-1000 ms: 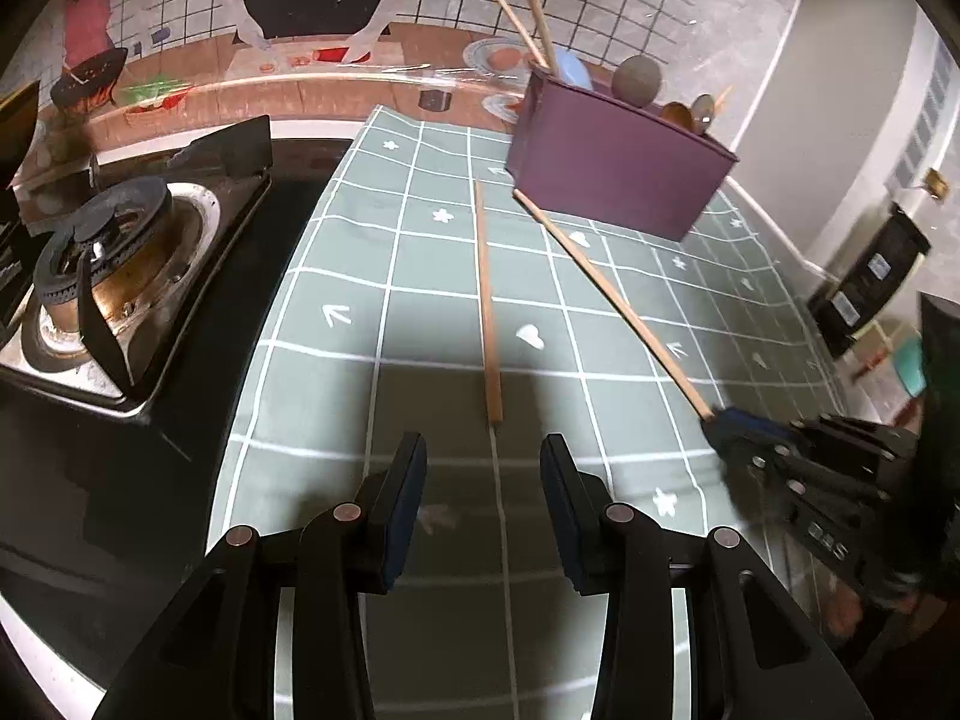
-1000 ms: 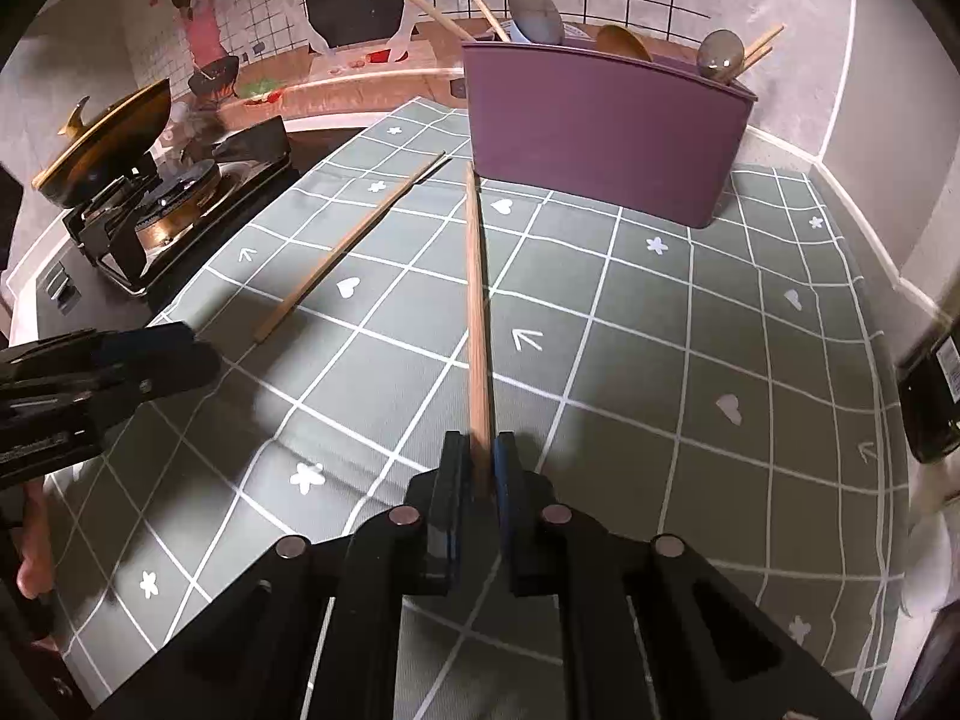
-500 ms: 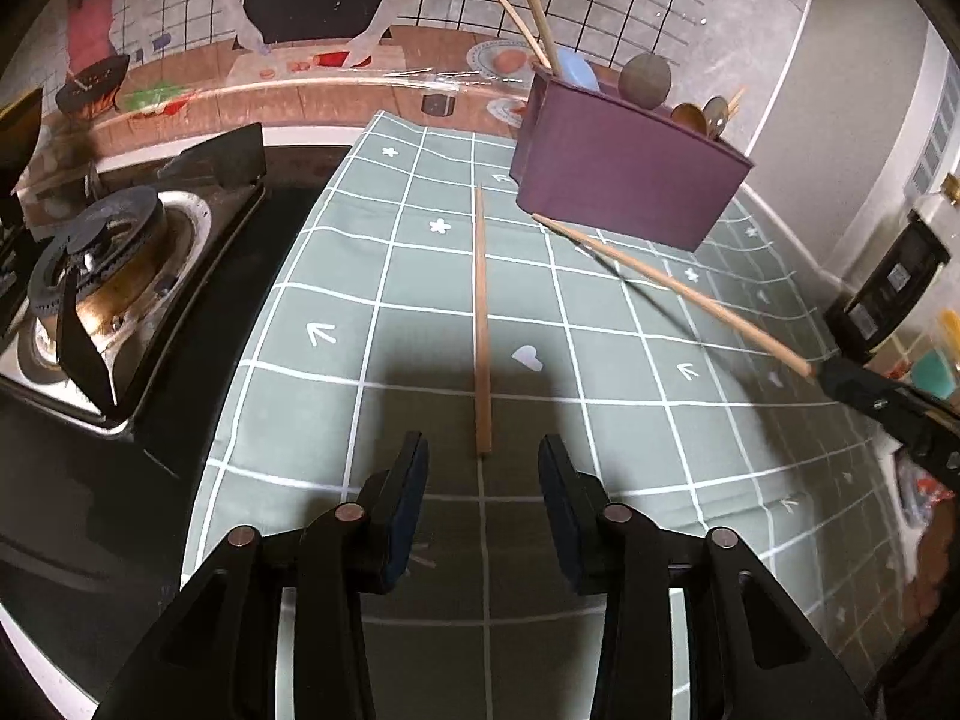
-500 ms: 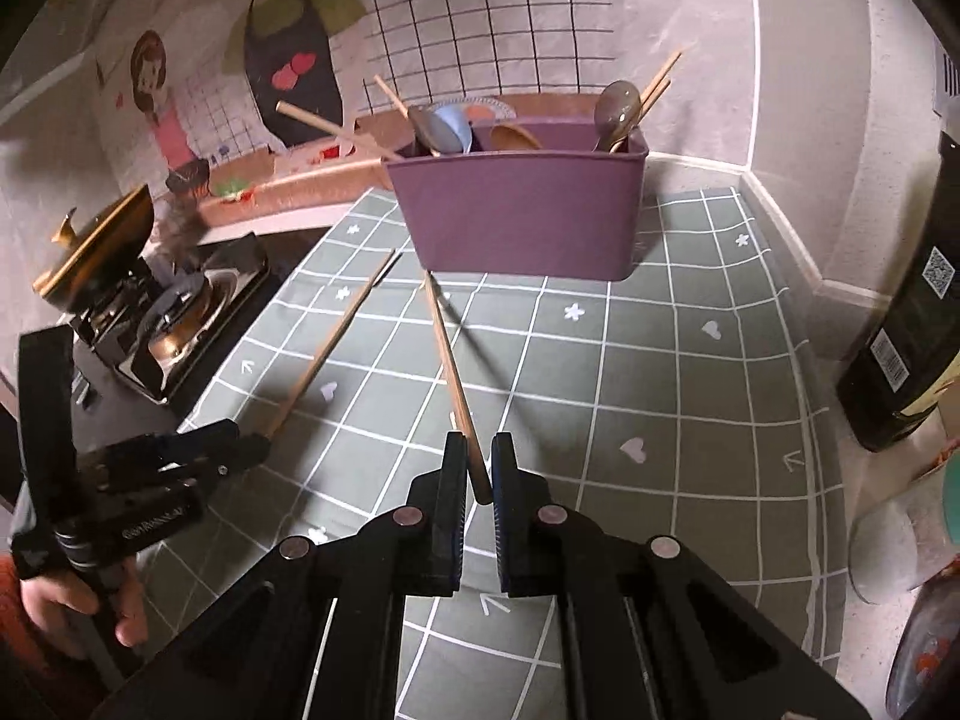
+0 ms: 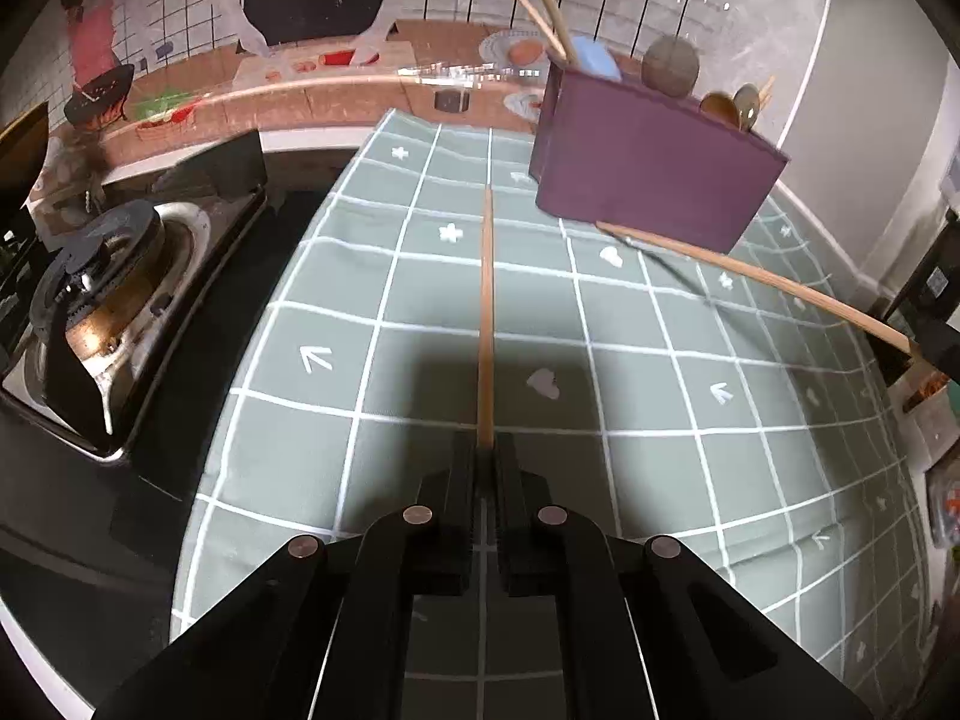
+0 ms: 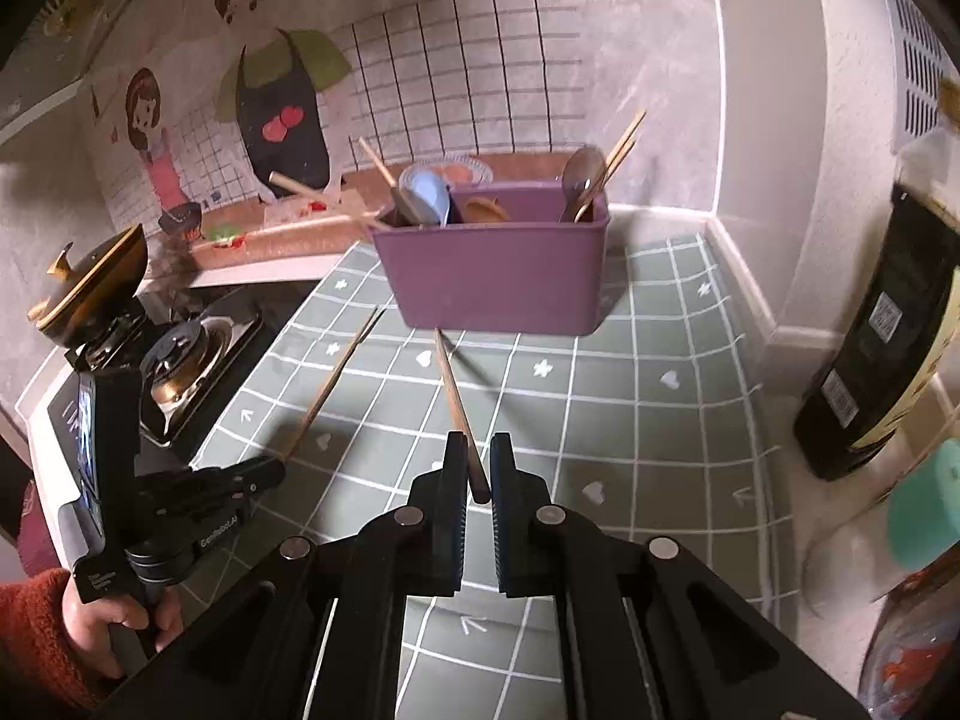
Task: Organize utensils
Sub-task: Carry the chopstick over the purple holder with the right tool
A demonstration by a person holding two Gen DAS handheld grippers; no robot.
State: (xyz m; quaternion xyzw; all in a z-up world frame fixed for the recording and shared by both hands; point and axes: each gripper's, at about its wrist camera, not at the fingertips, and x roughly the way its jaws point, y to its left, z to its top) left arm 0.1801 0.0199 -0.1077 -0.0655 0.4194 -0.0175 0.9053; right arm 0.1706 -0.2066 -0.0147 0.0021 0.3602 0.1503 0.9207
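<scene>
You have two loose chopsticks, one per gripper, and one purple utensil holder (image 6: 492,264) ahead of both, with several spoons and more chopsticks standing in it. Both loose sticks are plain, pale brown wood, thin and straight. Your left gripper (image 5: 485,450) has just been closing and now pinches the near end of the left chopstick (image 5: 486,312), which runs straight ahead of it along the green checked tabletop (image 5: 660,420) toward the holder. A second ago that stick lay free between spread jaws. Your right gripper (image 6: 477,471) is pressed together on the right chopstick (image 6: 456,402), whose far tip points at the holder's base; it has risen off the tabletop since the earlier frame and the holder now sits closer ahead.
</scene>
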